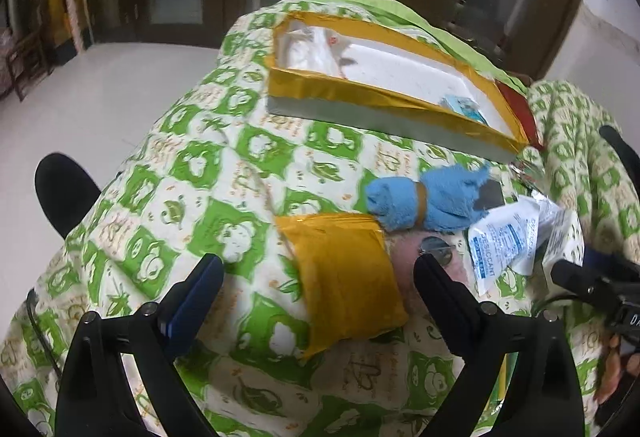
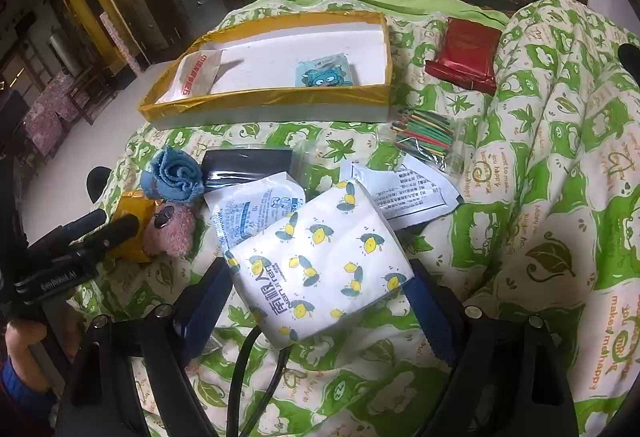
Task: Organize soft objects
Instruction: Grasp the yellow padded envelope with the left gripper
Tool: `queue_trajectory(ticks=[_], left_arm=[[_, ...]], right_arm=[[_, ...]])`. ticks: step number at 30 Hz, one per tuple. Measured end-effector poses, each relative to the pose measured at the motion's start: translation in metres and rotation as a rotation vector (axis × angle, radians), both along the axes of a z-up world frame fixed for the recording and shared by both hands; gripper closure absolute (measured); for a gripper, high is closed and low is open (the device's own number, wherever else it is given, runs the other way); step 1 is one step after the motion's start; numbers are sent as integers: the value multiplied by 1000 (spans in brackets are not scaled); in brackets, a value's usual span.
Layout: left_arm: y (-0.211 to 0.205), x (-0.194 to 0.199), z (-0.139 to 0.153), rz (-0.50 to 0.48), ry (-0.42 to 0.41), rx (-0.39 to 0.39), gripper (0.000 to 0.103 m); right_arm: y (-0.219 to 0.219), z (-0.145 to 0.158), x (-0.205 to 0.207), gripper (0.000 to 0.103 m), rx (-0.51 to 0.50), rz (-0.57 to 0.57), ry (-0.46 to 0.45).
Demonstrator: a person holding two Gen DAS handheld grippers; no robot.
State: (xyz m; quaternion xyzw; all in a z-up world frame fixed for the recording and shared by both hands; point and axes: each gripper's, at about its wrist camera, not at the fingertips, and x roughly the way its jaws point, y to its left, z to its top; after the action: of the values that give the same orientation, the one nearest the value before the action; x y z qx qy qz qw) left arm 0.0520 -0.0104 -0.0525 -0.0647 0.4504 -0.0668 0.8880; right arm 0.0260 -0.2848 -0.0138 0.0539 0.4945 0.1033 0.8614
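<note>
Nearest in the right wrist view, the right gripper (image 2: 320, 289) has its fingers spread on either side of the lemon-print tissue pack (image 2: 320, 261), apparently touching both edges, though a firm pinch cannot be told. The left gripper (image 1: 320, 273) hangs spread wide above the yellow-taped packet (image 1: 344, 273), touching nothing. Everything lies on a green-and-white quilt (image 2: 560, 197) whose raised fold walls in the right side. Beyond the pack crowd a desiccant sachet (image 2: 252, 209), a pink plush (image 2: 172, 229) and a rolled blue cloth (image 2: 176, 177). Farther off sits the gold-rimmed white tray (image 2: 264, 99), with bare quilt before it. Only the right view shows the coloured sticks (image 2: 424, 135) and red pouch (image 2: 464, 55).
</note>
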Motion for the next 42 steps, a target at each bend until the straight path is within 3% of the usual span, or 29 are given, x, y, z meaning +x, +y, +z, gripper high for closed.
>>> queue_trajectory(ticks=[3, 6, 8, 13, 21, 24, 42], left_arm=[[-4, 3, -7, -5, 34, 32, 7], [-21, 1, -11, -54, 23, 120, 10], [-26, 0, -12, -70, 18, 150, 22], [-22, 1, -13, -49, 19, 132, 40], [-13, 1, -9, -23, 12, 97, 42], [-14, 0, -8, -40, 8, 87, 56], [-2, -13, 16, -22, -75, 3, 60]], right_arm=[[1, -1, 1, 13, 0, -1, 1], [1, -1, 0, 13, -2, 0, 0], [0, -1, 0, 13, -1, 0, 0], [0, -1, 1, 13, 2, 2, -2], [-1, 0, -1, 13, 7, 0, -7], [0, -1, -1, 13, 7, 0, -8], [1, 3, -4, 13, 8, 0, -25]])
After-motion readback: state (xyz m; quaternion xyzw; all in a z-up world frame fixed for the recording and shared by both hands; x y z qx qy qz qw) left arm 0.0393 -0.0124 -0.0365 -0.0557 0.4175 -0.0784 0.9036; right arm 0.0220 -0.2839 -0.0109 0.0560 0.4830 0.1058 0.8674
